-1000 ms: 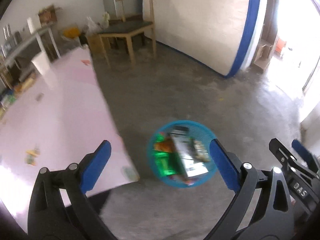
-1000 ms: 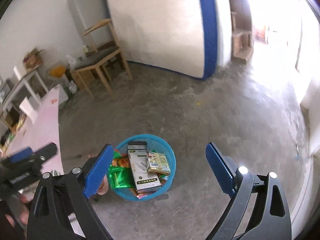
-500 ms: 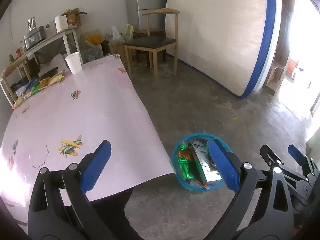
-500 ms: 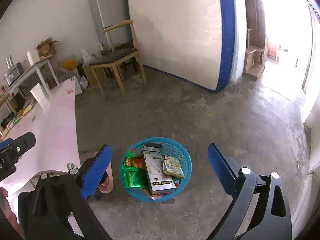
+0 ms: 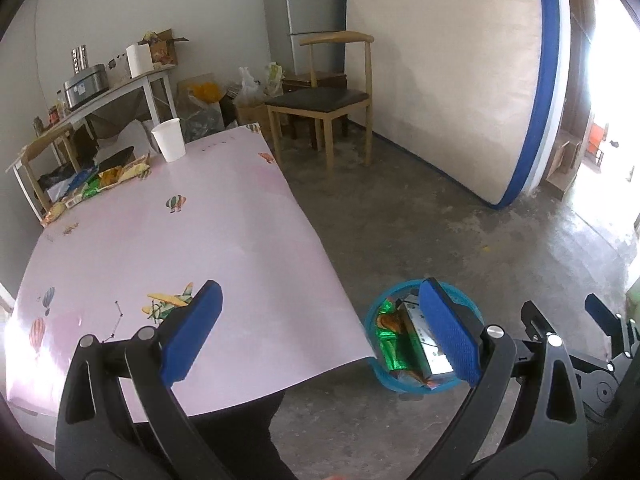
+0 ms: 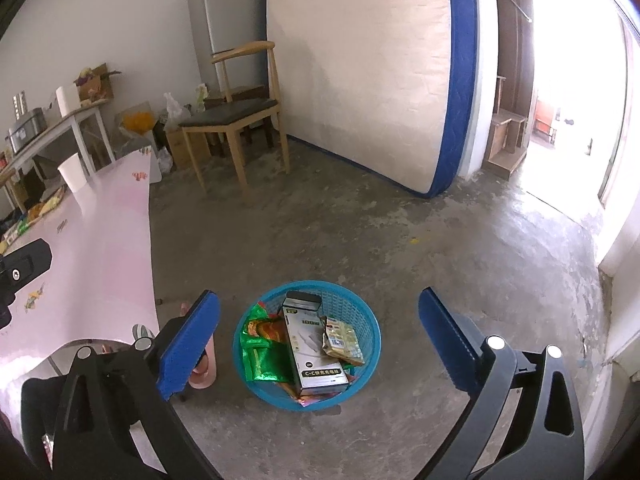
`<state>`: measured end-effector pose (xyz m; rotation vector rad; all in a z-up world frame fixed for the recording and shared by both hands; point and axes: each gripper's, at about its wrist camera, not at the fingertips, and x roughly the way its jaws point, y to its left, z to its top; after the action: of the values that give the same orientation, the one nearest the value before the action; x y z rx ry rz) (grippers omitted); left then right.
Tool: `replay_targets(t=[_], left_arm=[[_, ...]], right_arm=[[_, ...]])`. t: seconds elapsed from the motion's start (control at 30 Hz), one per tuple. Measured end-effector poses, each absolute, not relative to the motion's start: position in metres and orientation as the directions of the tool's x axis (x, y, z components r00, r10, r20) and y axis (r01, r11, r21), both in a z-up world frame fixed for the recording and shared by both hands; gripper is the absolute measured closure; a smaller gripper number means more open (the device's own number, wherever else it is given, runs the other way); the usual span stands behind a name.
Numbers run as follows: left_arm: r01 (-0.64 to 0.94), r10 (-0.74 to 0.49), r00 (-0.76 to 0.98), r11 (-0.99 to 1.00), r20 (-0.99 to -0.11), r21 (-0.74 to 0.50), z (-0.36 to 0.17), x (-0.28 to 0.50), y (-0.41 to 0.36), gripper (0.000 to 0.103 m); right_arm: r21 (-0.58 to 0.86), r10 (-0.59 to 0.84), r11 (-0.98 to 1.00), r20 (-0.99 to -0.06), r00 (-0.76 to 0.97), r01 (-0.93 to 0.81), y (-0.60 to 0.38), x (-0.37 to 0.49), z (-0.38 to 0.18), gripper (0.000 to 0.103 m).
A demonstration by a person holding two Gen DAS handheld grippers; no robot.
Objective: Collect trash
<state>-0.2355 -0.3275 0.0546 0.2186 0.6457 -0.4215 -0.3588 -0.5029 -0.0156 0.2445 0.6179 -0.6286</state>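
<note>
Both grippers, left [image 5: 320, 332] and right [image 6: 318, 340], hang empty, the right's jaws opening, above the blue trash basket [image 6: 360, 312] holding a box [image 6: 316, 352] reading "C-C"; only the left view shows wrappers [image 5: 116, 176] on the pink table [image 5: 160, 240]

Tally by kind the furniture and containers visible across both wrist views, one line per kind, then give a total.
Wooden chair: 1
Pink table: 1
Blue trash basket: 1
White paper cup: 1
Upright mattress: 1
Refrigerator: 1
Total: 6
</note>
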Motion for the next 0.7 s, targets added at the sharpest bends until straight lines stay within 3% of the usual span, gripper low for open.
replay_targets(t=[0.3, 0.47, 0.7], left_arm=[[0.431, -0.305, 0.734, 0.899, -0.608, 0.07, 0.0561, -0.2368, -0.3274, 0.008], [0.456, -0.363, 0.702, 0.89, -0.613, -0.005, 0.0575, -0.2337, -0.321, 0.008], [0.454, -0.334, 0.727, 0.889, -0.6, 0.055, 0.0518, -0.2388, -0.3285, 0.008]], right_arm=[[0.025, -0.479, 0.787, -0.605, 0.636, 0.616, -0.5015, -0.3572, -0.015, 0.006], [0.004, -0.494, 0.784, -0.601, 0.628, 0.62, -0.5014, -0.3564, -0.0153, 0.006], [-0.001, -0.499, 0.782, -0.601, 0.625, 0.624, -0.5036, -0.3558, -0.0164, 0.006]])
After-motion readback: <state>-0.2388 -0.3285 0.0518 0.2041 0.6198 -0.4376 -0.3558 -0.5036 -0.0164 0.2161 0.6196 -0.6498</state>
